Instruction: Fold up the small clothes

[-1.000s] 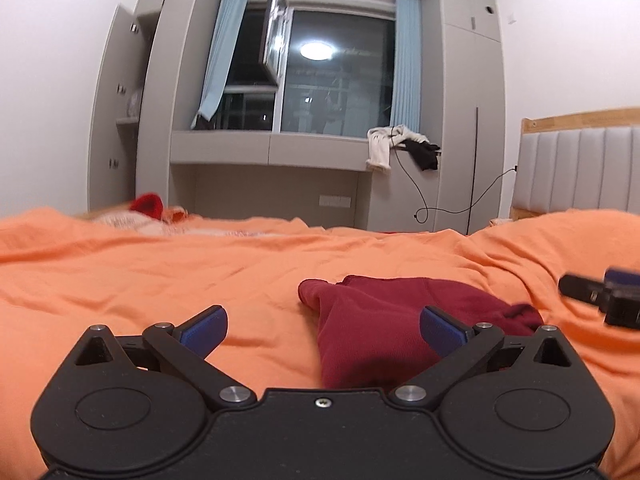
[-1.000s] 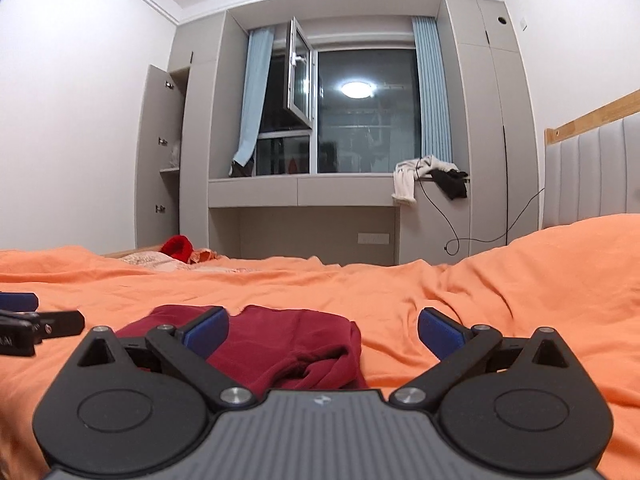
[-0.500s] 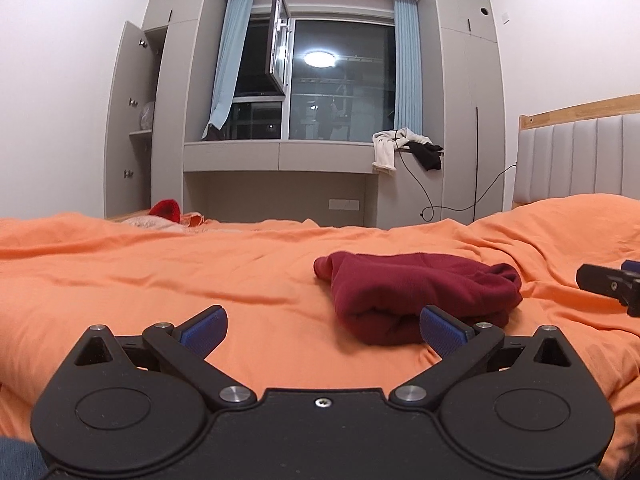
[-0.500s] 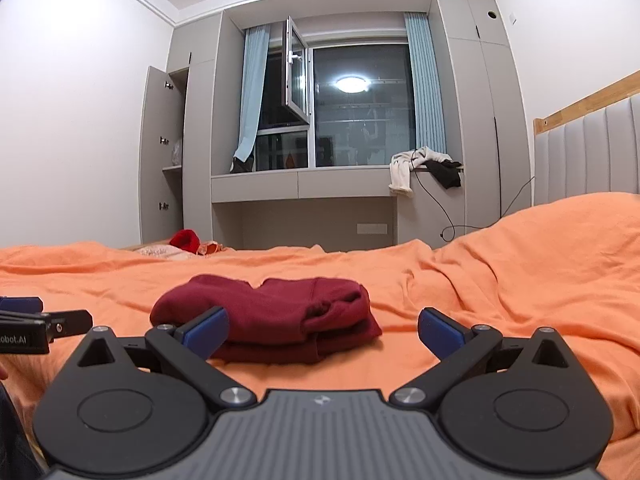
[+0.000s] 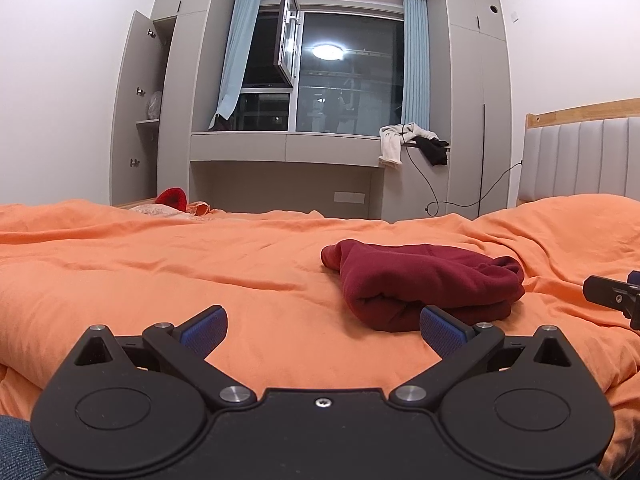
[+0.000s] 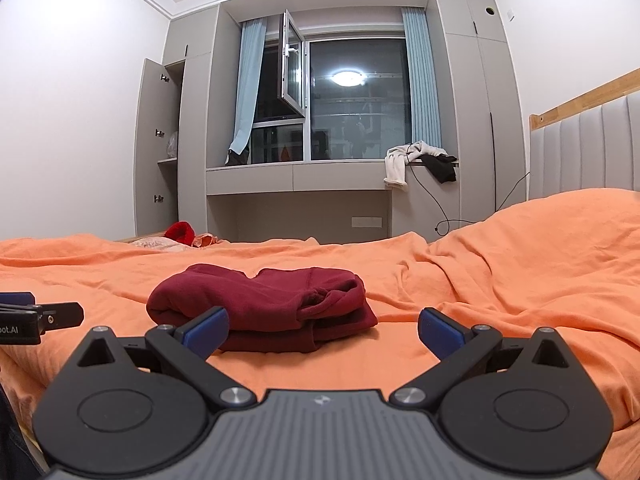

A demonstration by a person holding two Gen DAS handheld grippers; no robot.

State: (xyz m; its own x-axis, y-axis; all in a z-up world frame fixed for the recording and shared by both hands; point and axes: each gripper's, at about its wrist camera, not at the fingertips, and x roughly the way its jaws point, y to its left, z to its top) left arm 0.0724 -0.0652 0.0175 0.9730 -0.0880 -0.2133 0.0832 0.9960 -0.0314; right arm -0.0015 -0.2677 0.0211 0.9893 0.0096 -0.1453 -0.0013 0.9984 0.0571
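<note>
A dark red garment [image 5: 424, 280] lies folded in a compact bundle on the orange bedspread [image 5: 160, 272]; it also shows in the right wrist view [image 6: 264, 304]. My left gripper [image 5: 322, 326] is open and empty, short of the bundle and to its left. My right gripper [image 6: 322, 326] is open and empty, short of the bundle and to its right. Each gripper's tip shows at the edge of the other's view: the right one [image 5: 612, 294] and the left one [image 6: 40, 318].
A small heap of red and pale clothes [image 5: 172, 202] lies at the far left edge of the bed. A padded headboard [image 5: 580, 160] stands at the right. A window ledge [image 6: 300, 178] with draped clothes [image 6: 416, 160] and cupboards lie beyond the bed.
Both grippers have pulled back and away from the red bundle, which now lies farther off and fully in view. Both stay open. The bundle has not moved.
</note>
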